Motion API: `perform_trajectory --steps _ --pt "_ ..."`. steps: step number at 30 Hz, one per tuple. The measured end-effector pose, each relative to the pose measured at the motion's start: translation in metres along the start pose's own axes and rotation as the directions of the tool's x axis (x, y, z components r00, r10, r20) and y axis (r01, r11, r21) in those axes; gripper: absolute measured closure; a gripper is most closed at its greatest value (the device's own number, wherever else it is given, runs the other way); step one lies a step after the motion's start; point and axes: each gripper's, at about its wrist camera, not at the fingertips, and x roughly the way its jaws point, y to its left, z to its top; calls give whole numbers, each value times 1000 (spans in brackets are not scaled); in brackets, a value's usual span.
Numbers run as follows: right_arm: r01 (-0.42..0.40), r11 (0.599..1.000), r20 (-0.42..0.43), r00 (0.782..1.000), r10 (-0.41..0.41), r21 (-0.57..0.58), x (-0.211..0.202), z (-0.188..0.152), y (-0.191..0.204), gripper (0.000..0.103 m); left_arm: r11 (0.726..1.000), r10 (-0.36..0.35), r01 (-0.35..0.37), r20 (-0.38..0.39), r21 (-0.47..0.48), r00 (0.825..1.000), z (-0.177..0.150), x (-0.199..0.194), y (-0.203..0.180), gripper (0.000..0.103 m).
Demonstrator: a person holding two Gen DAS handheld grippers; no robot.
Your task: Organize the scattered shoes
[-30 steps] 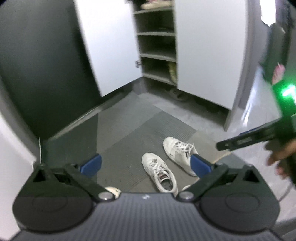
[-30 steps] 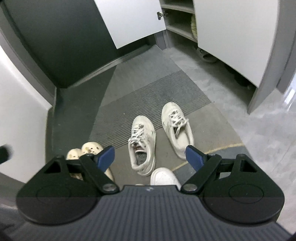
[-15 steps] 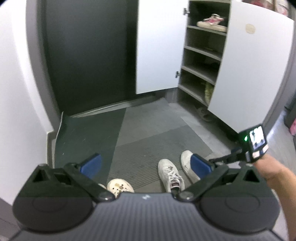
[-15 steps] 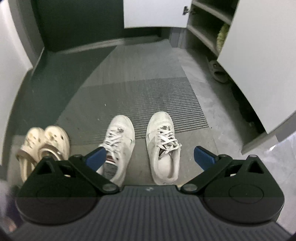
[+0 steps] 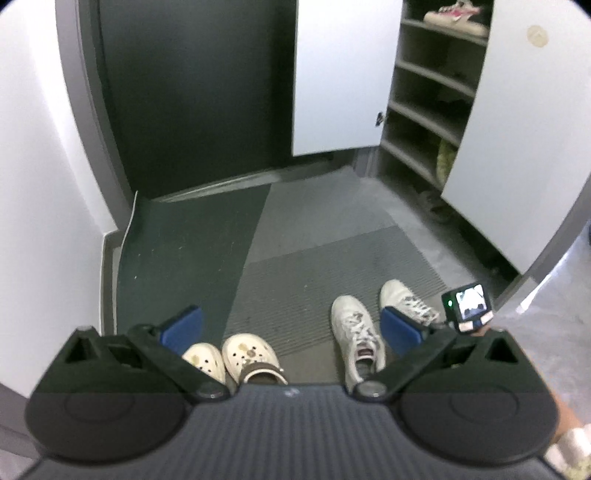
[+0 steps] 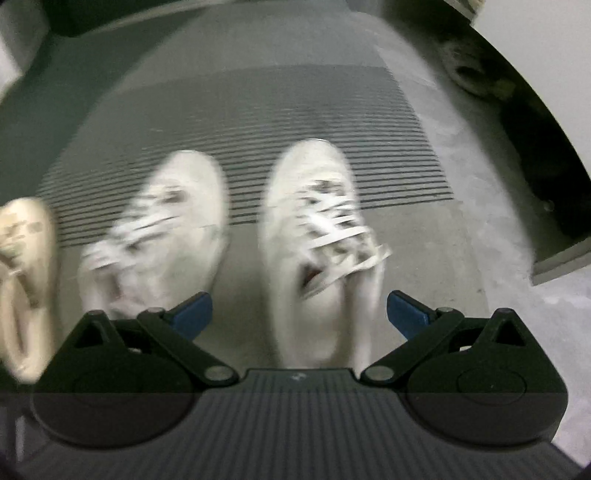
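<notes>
The right gripper (image 6: 299, 312) hangs low over the floor with its jaws spread as wide as they go, and it holds nothing; the heel part of the right sneaker (image 6: 317, 240) lies between the two blue pads, but the pads stand clear of its sides. The left gripper (image 5: 291, 325) is also wide open and empty, higher above a pair of cream clogs (image 5: 229, 356) that sit side by side. I judge that the sneaker is light and soft: the upper will fold under pressure, and the loose laces can catch on a finger, so the firmest place to take hold seems to be across the padded collar and heel, where the shoe is stiffer. The sole looks like rubber, so it should not slip much. This sneaker is white and a little dirty, with flat white laces lying untied over the tongue. Its partner, the left sneaker (image 6: 162, 229), stands just beside it, toes pointing the same way, on the ribbed grey mat (image 6: 240, 122). Farther away, the shoe cabinet (image 5: 424, 110) stands with both doors open, and a pink-and-white shoe (image 5: 456, 13) rests on its top shelf.
</notes>
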Motion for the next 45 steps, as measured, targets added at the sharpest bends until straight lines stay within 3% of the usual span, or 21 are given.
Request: perform_trajectory --steps 6,11,16,21,25,29,35,40,45 --pt "18 997 -119 993 -27 -75 55 -3 0 0 999 45 -47 -105 -17 994 4 41 6 0" --pt "-20 996 -94 995 29 90 72 -6 -10 5 996 71 -76 -107 -45 992 13 54 11 0" --pt "-20 983 -45 999 28 184 68 -7 -13 12 995 84 -88 -84 -47 993 18 52 6 0" --pt "-91 887 33 996 85 453 52 -12 -38 16 996 61 -67 -89 -59 994 14 44 6 0" --pt "-220 700 138 975 172 680 33 -33 -63 19 995 65 -69 -56 -76 996 15 31 12 0" --pt "-292 623 228 956 183 726 5 -43 -63 21 991 76 -78 -20 -113 997 17 17 24 0" --pt "-363 651 330 927 180 667 -41 -28 -45 21 983 79 -74 23 -168 997 17 -7 42 0" --pt "-421 745 390 891 233 517 -83 3 6 21 977 79 -66 58 -201 995 19 -21 54 0" --pt "-433 817 359 884 300 382 -89 20 88 21 969 105 -88 64 -229 992 21 -24 62 0"
